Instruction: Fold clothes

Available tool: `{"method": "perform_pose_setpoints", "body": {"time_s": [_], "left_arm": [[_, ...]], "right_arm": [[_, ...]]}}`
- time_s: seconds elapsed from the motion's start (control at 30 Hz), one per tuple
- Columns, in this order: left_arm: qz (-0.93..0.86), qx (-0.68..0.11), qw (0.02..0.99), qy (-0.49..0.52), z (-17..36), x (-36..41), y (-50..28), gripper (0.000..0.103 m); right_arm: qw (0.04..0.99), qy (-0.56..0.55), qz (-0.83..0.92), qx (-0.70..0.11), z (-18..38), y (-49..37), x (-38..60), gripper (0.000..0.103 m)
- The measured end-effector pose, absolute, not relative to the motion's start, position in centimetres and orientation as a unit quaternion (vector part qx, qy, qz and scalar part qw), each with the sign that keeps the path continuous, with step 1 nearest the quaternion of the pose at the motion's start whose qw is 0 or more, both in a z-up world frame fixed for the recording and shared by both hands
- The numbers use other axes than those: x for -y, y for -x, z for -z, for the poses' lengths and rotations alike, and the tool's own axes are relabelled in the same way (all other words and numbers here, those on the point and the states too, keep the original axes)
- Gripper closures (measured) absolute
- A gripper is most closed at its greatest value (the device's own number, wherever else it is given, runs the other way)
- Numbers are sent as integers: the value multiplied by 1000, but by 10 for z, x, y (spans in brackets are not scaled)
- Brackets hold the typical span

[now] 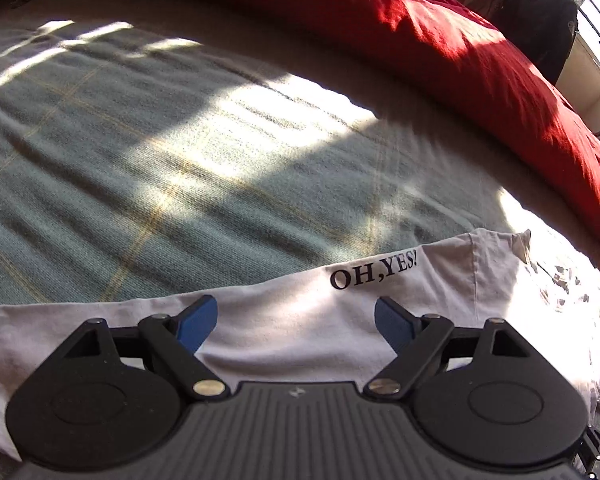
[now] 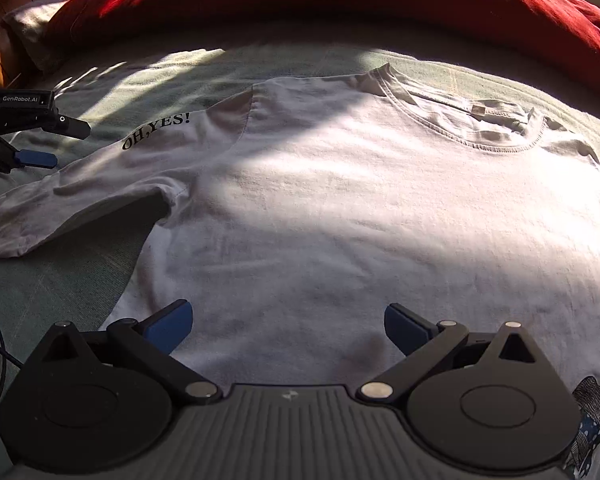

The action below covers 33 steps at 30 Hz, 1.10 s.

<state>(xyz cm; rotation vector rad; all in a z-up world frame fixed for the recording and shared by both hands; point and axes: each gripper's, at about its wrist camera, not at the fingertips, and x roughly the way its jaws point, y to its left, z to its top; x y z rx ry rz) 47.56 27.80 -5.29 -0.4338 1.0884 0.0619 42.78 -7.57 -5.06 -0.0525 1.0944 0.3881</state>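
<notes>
A white T-shirt lies spread flat on the bed, neck opening at the far right, its sleeve printed "OH,YES!" stretching to the left. My right gripper hovers over the shirt's body, blue pads wide apart, nothing between them. In the left wrist view the same sleeve lies under my left gripper, which is open above the cloth with its pads apart. The left gripper also shows at the left edge of the right wrist view, beside the sleeve.
A red duvet is bunched along the far side of the bed. The green checked blanket covers the mattress left of the shirt. A pillow lies at the far left. Dark clothes hang beyond the bed.
</notes>
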Motion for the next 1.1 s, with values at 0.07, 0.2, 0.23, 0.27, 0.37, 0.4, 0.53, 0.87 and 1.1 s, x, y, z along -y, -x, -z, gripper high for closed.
{"method": "perform_pose_setpoints", "body": {"time_s": [0.07, 0.2, 0.23, 0.27, 0.37, 0.4, 0.53, 0.87, 1.1], "left_arm": [[-30, -523, 827, 205, 65, -278, -476, 17], [-42, -523, 829, 193, 79, -285, -486, 17], [-38, -519, 832, 192, 75, -285, -488, 18], [-33, -516, 834, 191, 71, -284, -489, 18], [-16, -507, 841, 188, 59, -282, -493, 17], [-11, -504, 843, 187, 55, -281, -494, 17], [23, -523, 830, 191, 60, -275, -484, 17], [67, -547, 825, 129, 53, -253, -473, 17], [254, -531, 787, 184, 45, -196, -498, 16]], "right_arm": [[835, 29, -184, -518, 52, -426, 75, 0], [833, 24, -192, -518, 52, -422, 74, 0], [833, 24, -194, -518, 51, -421, 73, 0], [832, 24, -198, -518, 51, -420, 71, 0], [830, 28, -216, -513, 47, -416, 60, 0], [829, 28, -228, -510, 46, -415, 53, 0], [828, 30, -278, -487, 41, -412, 24, 0], [777, -8, -347, -525, 57, -398, -32, 0], [769, -17, -348, -536, 52, -395, -22, 0]]}}
